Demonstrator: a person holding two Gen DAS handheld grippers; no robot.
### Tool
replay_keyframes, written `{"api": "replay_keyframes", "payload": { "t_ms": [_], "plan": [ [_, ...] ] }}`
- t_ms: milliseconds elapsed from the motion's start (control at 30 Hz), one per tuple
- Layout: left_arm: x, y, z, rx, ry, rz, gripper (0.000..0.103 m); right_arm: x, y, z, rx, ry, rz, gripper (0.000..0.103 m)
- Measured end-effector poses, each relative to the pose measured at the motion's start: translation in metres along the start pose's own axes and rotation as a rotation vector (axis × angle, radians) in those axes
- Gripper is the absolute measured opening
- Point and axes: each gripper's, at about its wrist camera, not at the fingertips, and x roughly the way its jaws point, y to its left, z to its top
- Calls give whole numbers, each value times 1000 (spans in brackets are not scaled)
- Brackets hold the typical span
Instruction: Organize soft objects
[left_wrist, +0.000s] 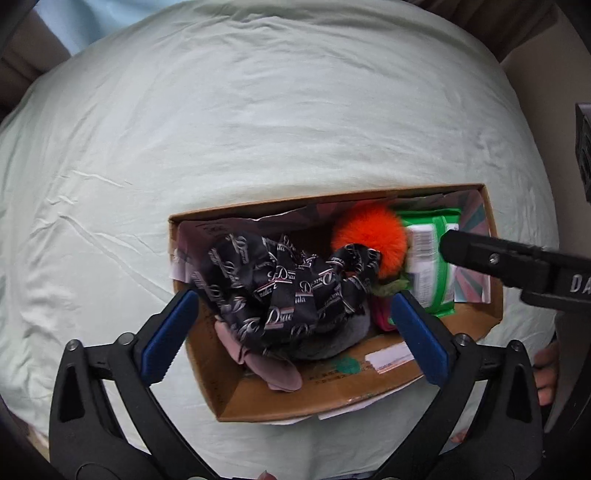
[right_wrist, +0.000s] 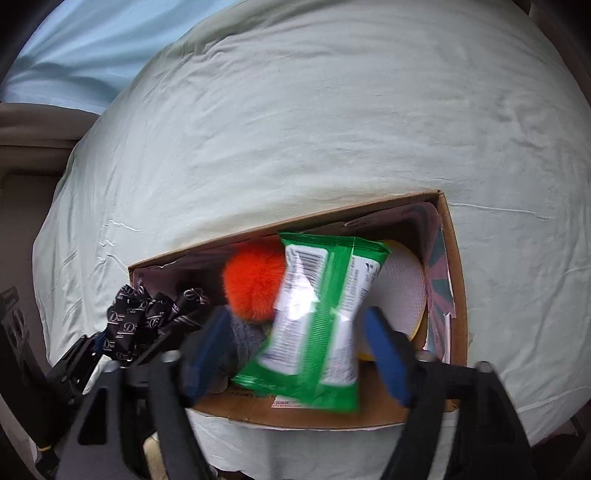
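A cardboard box (left_wrist: 229, 387) sits on a pale green bed sheet. In it lies a crumpled black cloth with white script (left_wrist: 280, 291), between the wide-apart blue pads of my left gripper (left_wrist: 295, 332), which is open and does not press on it. An orange fluffy ball (left_wrist: 369, 236) and a green packet (left_wrist: 432, 258) lie to its right. In the right wrist view the blurred green packet (right_wrist: 317, 325) stands tilted in the box (right_wrist: 456, 280) between the spread pads of my right gripper (right_wrist: 297, 354), which is open. The orange ball (right_wrist: 255, 284) lies left of it.
Pink cloth (left_wrist: 266, 365) and a grey soft item (left_wrist: 332, 339) lie under the black cloth. A white and yellow round thing (right_wrist: 402, 291) fills the box's right end. The bed sheet (left_wrist: 258, 110) stretches beyond the box. A person's fingers (left_wrist: 546, 369) show at the right.
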Motion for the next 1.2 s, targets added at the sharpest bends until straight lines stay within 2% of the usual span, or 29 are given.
{"api": "replay_keyframes", "payload": {
  "t_ms": [33,267,600,767,900,1100,1200],
  "plan": [
    [-1,-1,-3,12,3,0,103,-2,-1,0,-6,-11,1,103],
    [-5,6,-14,-23,20,5,103,-8,-7,-9,-11,-8,-19,103],
    [-63,6,-30,-44,-82,6,103,-51,9,-34,-62,-111,-26,103],
    [-117,4,-39,-59,-183,-10,103,-99,23,-57,-134,-209,-50,103],
    [-173,-3,-45,-68,-292,-12,103,-157,34,-77,-194,-348,-87,103],
    [-270,-22,-62,-76,-508,-10,103,-244,45,-109,-267,-541,-26,103],
    [-314,-38,-75,-78,-622,32,103,-288,49,-132,-310,-671,-62,103]
  ]
}}
